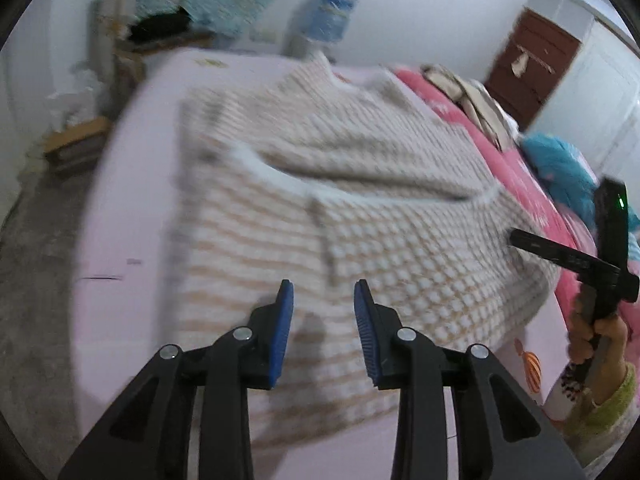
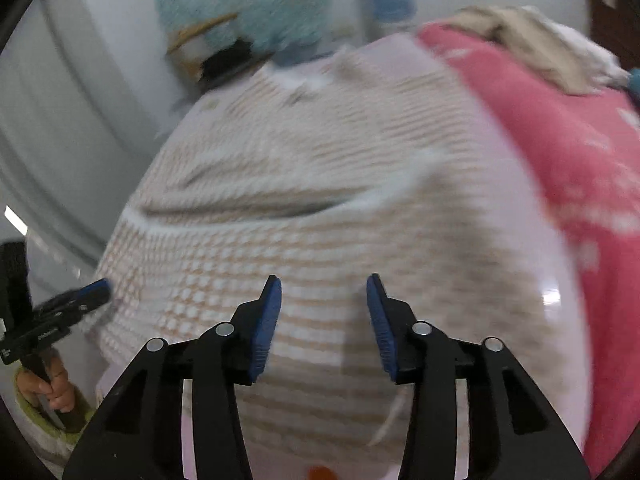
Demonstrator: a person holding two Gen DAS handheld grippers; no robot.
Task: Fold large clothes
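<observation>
A large beige-and-white checked garment [image 1: 360, 184] [image 2: 304, 208] lies spread on the pale pink bed sheet [image 1: 128, 208], with a white-edged fold across its middle. My left gripper [image 1: 324, 286] hovers open over the garment's near edge, and nothing sits between its blue pads. My right gripper [image 2: 324, 280] is also open above the near part of the cloth, holding nothing. In the left wrist view the right gripper [image 1: 516, 240] reaches in from the right toward the garment's right edge. In the right wrist view the left gripper [image 2: 96, 288] sits by the left edge. Both views are blurred.
A pink blanket [image 1: 520, 160] [image 2: 560, 140] runs along the bed's right side with a heap of beige clothes [image 1: 472, 96] on it. A teal item [image 1: 560, 164] lies nearby. A water bottle [image 1: 328, 16] and a wooden shelf [image 1: 132, 32] stand beyond the bed. Grey floor [image 1: 36, 260] is at left.
</observation>
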